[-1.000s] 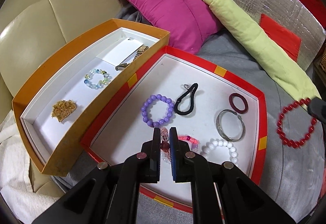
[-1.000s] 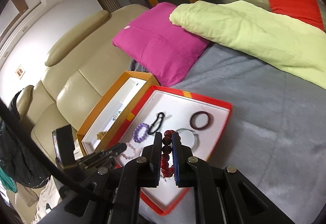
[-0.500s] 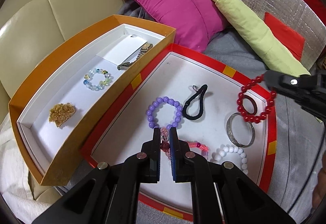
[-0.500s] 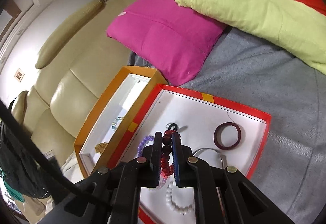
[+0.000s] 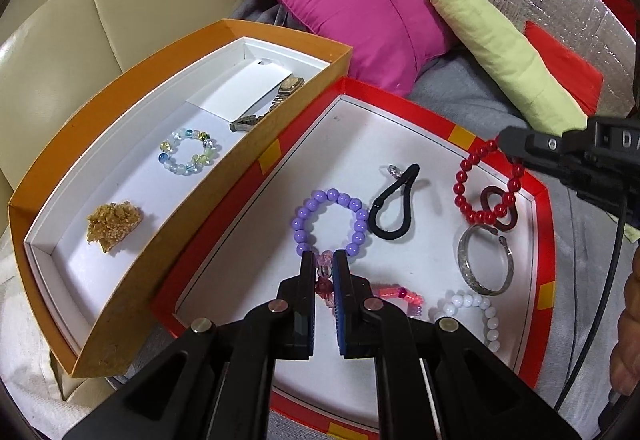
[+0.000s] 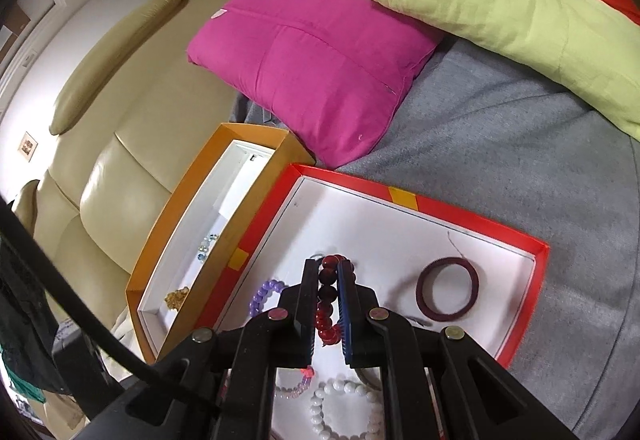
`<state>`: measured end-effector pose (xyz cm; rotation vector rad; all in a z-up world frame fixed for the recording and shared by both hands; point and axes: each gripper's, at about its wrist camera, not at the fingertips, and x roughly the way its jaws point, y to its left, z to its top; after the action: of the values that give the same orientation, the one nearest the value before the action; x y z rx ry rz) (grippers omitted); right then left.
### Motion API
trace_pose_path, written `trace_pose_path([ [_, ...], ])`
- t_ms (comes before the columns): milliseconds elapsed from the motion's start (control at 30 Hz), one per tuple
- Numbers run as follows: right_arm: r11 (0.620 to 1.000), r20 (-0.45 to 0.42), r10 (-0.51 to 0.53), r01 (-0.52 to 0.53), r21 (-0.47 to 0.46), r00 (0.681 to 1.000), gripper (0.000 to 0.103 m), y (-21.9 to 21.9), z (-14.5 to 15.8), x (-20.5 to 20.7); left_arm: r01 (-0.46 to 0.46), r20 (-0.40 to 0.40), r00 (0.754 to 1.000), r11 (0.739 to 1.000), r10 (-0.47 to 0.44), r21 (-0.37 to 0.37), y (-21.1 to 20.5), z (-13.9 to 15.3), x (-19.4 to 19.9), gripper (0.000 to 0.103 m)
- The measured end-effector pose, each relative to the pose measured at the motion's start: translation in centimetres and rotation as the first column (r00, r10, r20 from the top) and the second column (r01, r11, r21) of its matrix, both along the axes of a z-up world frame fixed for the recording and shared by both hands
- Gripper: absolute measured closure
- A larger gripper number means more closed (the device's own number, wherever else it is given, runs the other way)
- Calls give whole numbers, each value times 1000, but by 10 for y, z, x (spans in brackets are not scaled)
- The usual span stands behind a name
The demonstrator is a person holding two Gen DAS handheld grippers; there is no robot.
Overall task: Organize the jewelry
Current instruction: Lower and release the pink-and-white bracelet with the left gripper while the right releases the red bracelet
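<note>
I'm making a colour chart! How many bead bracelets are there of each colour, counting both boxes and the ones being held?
purple bracelet: 1
white bracelet: 1
pink bracelet: 1
red bracelet: 1
pale blue-green bracelet: 1
Total: 5

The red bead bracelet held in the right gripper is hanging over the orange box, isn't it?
Not quite. The red bead bracelet is held in the right gripper, but it hangs over the red tray, above the dark red ring lying there, not over the orange box. The left wrist view shows this.
</note>
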<state>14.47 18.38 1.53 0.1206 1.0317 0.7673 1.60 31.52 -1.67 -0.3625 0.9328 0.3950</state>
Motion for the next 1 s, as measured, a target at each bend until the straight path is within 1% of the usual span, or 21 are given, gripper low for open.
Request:
trace_pose_path([
  [233,1000,-2,-1,1,-5,1000,92,11,-4,4,-12,-13,1000,1000,12,-10,8,-8,0,94],
  [500,996,-37,-28,24,-86,999,92,12,-34,22,-10,-27,1000,1000,10,-14,9,-14,1,94],
  [600,993,-36,-30,26,-117,999,92,12,-40,26,-14,-38,999,1000,13,-4,10,-16,2,94],
  [800,983,0,-29,28,-179,1000,91,15,-44,32,-19,-81,997,1000,20,15,11,-17,6,93],
  [833,983,11,-31,32,-183,999,89,14,-43,33,-20,-86,996,1000,21,21,10,-15,7,90],
  [867,982,21,-34,37,-184,999,75,12,-40,33,-20,-89,996,999,23,30,9,-14,6,80],
  [900,983,21,-37,40,-177,999,64,10,-38,34,-21,-84,996,999,24,41,8,-11,5,67],
  [933,985,30,-46,51,-167,998,41,6,-34,34,-25,-78,997,998,30,59,6,-8,4,61],
  [967,985,47,-51,58,-162,998,35,3,-31,32,-30,-70,997,996,36,80,4,-3,2,54],
  [1000,985,70,-50,61,-161,996,35,0,-26,29,-31,-61,997,995,37,94,2,0,0,53],
])
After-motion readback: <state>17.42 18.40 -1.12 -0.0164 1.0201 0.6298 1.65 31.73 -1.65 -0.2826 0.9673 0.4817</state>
